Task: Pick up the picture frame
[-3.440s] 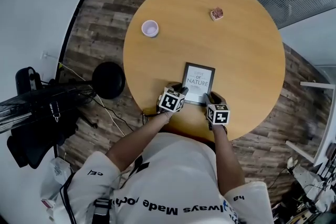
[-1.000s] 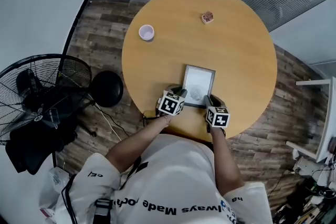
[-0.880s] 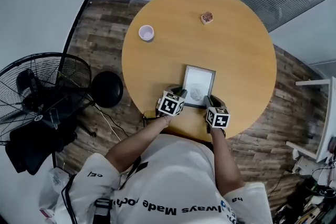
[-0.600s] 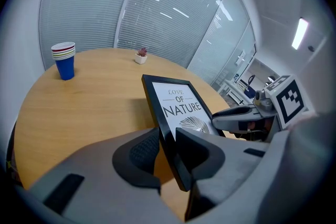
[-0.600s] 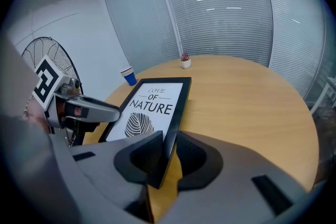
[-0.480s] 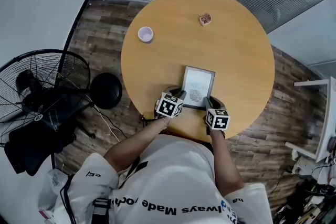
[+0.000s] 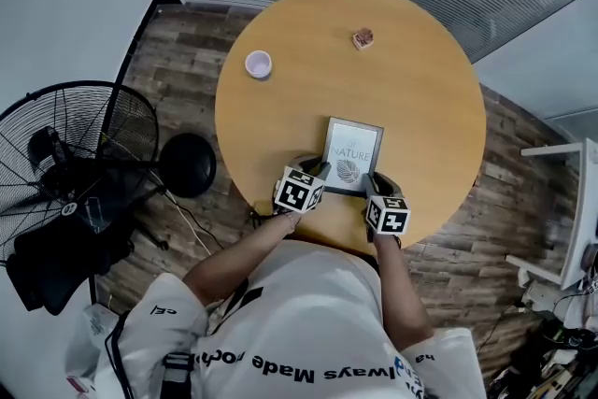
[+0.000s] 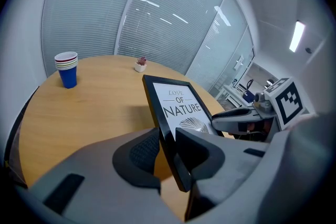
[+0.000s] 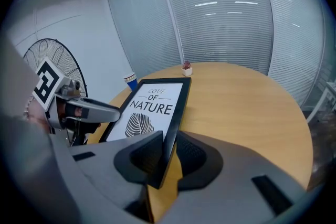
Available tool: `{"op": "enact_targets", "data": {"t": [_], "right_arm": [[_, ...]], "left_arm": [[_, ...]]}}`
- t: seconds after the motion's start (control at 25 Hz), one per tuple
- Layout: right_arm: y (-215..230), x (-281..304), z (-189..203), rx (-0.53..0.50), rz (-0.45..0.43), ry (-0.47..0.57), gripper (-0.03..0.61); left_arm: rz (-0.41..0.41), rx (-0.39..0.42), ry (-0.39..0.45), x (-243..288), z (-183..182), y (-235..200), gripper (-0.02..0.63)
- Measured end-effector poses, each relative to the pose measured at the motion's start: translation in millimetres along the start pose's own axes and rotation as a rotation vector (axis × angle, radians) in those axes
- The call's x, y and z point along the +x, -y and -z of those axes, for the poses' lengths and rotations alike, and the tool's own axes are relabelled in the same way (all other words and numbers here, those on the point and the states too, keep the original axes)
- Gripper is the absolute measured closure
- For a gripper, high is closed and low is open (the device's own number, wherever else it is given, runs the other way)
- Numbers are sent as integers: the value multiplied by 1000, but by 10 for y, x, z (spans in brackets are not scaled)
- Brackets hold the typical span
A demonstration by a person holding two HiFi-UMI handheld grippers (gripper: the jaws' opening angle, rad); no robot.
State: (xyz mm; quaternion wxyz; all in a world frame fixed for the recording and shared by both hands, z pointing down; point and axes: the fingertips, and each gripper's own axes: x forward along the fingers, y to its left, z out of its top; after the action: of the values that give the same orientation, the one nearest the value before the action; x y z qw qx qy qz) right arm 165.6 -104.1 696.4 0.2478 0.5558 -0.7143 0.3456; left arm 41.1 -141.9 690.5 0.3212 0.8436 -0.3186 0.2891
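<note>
The left gripper has its fingers pinched on the near left edge of the frame. The right gripper pinches the near right edge in the same way, one finger on the glass and the other beneath.

The print reads "LOVE OF NATURE" above a leaf drawing. The person's shirt bears partly readable words, "ways Made".

The frame sits face up over the near part of the round table, between left gripper and right gripper. Its long axis runs away from the person, the title at the far end. I cannot tell whether the far end touches the wood.

Only the head view shows both marker cubes, the person's arms and the whole table. The left gripper view shows the cup as a blue stack with a white rim, and a shadow on the wood beside the frame. The right gripper view shows the fan upright behind the left gripper. The small potted plant stands far across the table.
</note>
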Motion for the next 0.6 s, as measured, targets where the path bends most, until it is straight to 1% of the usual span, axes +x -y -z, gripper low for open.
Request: {"op": "enact_targets", "data": {"t": [0.6], "right_arm": [[-53,-250,-162,-17,-2,54,482]], "left_arm": [[4,3,59,-207,-144,137,503]]}}
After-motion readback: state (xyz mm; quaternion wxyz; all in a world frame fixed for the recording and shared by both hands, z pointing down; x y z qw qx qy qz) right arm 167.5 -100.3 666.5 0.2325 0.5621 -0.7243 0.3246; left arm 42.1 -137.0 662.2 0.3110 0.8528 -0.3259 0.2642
